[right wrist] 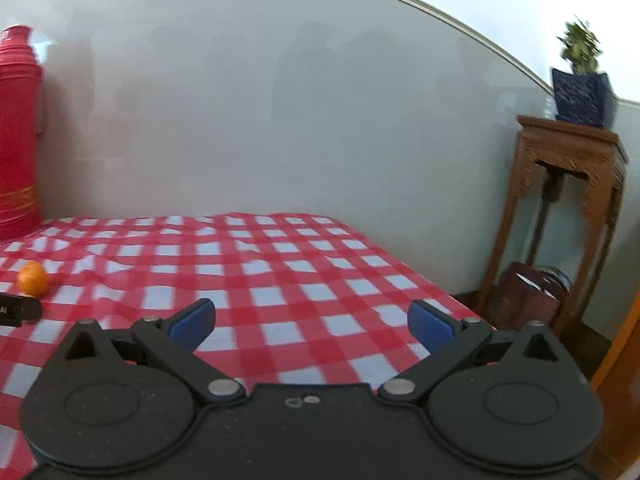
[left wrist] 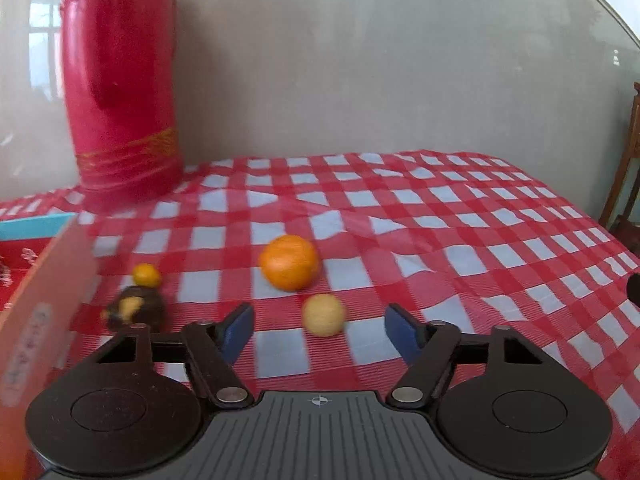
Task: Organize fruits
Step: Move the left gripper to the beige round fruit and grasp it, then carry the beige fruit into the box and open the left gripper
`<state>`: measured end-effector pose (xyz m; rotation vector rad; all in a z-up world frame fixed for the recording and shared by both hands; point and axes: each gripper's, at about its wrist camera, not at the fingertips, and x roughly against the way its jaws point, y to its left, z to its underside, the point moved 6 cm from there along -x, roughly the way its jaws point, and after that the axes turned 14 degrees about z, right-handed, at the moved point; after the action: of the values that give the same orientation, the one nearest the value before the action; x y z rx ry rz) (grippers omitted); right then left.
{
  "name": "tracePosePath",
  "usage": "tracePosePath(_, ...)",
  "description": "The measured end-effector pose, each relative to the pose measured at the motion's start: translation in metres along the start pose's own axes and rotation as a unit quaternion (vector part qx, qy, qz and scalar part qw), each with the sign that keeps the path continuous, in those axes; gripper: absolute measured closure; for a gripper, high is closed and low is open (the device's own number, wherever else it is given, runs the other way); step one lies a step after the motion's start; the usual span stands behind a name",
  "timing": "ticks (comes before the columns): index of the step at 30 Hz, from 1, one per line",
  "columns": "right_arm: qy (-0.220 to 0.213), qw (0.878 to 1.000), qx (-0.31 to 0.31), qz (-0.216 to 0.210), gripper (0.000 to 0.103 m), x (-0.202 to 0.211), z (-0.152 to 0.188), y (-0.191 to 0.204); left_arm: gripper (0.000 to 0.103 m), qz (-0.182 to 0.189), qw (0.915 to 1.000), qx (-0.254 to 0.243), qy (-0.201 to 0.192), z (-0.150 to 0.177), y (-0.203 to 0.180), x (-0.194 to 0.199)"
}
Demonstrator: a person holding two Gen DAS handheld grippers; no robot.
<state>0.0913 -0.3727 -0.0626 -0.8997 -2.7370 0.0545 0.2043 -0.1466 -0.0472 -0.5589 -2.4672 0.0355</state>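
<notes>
Left gripper (left wrist: 319, 326): jaws part open, blue pads (left wrist: 236, 330) apart, nothing clamped. Small yellow fruit (left wrist: 323, 314) lies on the checked tablecloth (left wrist: 480, 240) in line with the gap between the fingertips, just beyond them, nearer the left pad than the right; no pad touches it. Just behind it, slightly left, sits the large orange (left wrist: 289, 262), near but whether touching the yellow fruit cannot be told from the blur. Further left, a dark fruit with a yellow patch (left wrist: 134, 310) lies just outside the left finger, with a small orange fruit (left wrist: 146, 274) directly behind it, seemingly touching. A cardboard box edge (left wrist: 48, 300) stands at far left, close to the camera. Red thermos (left wrist: 120, 92) stands upright at the back of the cloth by the wall. Right gripper (right wrist: 311, 322): jaws wide apart, empty, over bare cloth. One orange fruit (right wrist: 33, 278) shows well off to its left; a potted plant (right wrist: 582, 80) sits on a wooden stand (right wrist: 568, 184) beyond the table's right edge.
</notes>
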Motion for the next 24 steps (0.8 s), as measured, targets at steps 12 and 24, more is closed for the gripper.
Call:
tracePosePath(12,0.014,0.999,-0.033,0.008,0.006,-0.009,0.004,-0.022,0.078,-0.004,0.9999,-0.007,0.014,0.002,-0.01,-0.017)
tracePosePath(24,0.018,0.997,-0.068,-0.026,0.006,0.004,-0.01,-0.004,0.078,-0.006,0.9995,-0.021,-0.022,-0.007,0.006,0.036)
